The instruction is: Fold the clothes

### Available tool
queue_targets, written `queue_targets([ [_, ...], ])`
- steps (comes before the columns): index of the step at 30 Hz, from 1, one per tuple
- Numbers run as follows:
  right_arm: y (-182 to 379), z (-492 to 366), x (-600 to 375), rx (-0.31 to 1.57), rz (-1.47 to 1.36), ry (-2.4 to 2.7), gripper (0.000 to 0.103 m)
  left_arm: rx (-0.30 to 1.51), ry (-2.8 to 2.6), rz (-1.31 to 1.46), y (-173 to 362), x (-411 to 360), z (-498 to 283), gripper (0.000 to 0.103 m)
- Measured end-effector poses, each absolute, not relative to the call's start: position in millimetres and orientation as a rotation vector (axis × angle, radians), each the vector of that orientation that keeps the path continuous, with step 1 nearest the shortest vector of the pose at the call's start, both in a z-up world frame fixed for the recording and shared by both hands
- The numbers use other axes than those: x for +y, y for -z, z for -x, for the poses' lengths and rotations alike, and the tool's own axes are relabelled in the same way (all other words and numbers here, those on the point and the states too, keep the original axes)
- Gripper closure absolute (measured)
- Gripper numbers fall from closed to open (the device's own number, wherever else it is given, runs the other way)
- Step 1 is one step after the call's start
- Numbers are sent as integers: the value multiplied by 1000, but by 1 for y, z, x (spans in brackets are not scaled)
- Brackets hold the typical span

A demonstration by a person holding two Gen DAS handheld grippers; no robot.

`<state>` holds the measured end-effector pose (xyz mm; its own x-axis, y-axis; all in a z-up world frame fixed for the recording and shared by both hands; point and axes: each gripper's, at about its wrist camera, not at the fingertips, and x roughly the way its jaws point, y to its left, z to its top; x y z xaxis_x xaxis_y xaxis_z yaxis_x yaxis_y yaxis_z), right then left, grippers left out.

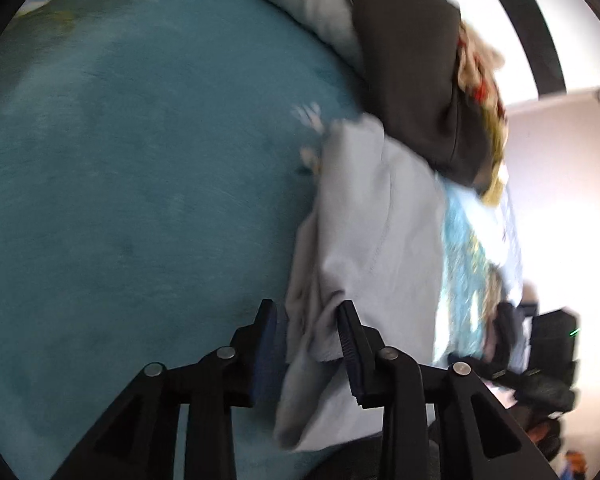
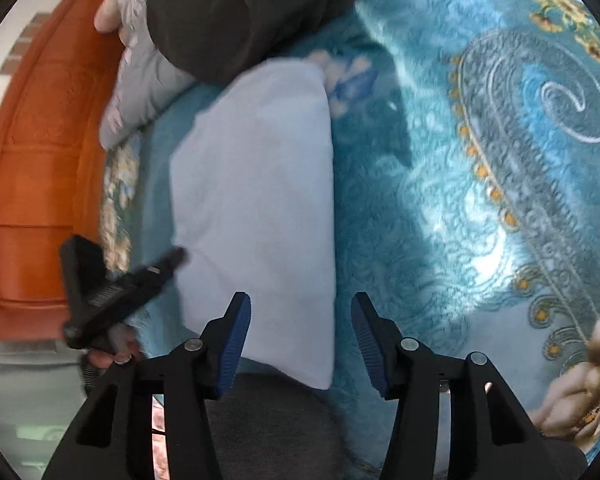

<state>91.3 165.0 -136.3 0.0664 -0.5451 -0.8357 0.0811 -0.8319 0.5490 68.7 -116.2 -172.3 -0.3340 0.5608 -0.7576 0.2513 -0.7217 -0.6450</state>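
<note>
Pale grey fabric (image 1: pixel 364 220) of a folded garment passes between the fingers of the left gripper (image 1: pixel 306 308); a bunched edge lies in the partly parted gap, but blur hides whether the pads press on it. Ahead of these jaws and to their right the garment stretches away over the teal blanket (image 1: pixel 120 180), and beyond its far end sits a dark grey garment (image 1: pixel 412 80) on a heap of other cloth.

Seen from the right wrist, the right gripper (image 2: pixel 300 308) stands open about halfway, nothing between its blue pads (image 2: pixel 236 344). The folded pale garment (image 2: pixel 256 200) lies just ahead, mostly before the left finger, its right edge running up between the jaws. The patterned teal blanket (image 2: pixel 480 200) spreads to the right. The left gripper (image 2: pixel 172 258) reaches the garment's near left corner. An orange wooden headboard (image 2: pixel 40 160) lies far left.
</note>
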Motion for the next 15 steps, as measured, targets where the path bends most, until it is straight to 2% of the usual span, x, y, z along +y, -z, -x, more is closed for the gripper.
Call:
queue_targets([
  [7, 176, -109, 158, -564, -1961, 1711, 49, -1301, -2233, 1582, 162, -169, -111, 59],
  [11, 182, -114, 159, -657, -1936, 1681, 51, -1346, -2244, 1573, 159, -172, -117, 59],
  [12, 183, -115, 160, -676, -1936, 1673, 55, -1349, -2246, 1571, 157, -172, -117, 59],
  [14, 186, -117, 159, -697, -1943, 1663, 87, -1349, -2244, 1566, 155, -170, -116, 59],
  [15, 187, -118, 159, -708, -1943, 1662, 91, -1348, -2242, 1563, 154, -168, -116, 59],
])
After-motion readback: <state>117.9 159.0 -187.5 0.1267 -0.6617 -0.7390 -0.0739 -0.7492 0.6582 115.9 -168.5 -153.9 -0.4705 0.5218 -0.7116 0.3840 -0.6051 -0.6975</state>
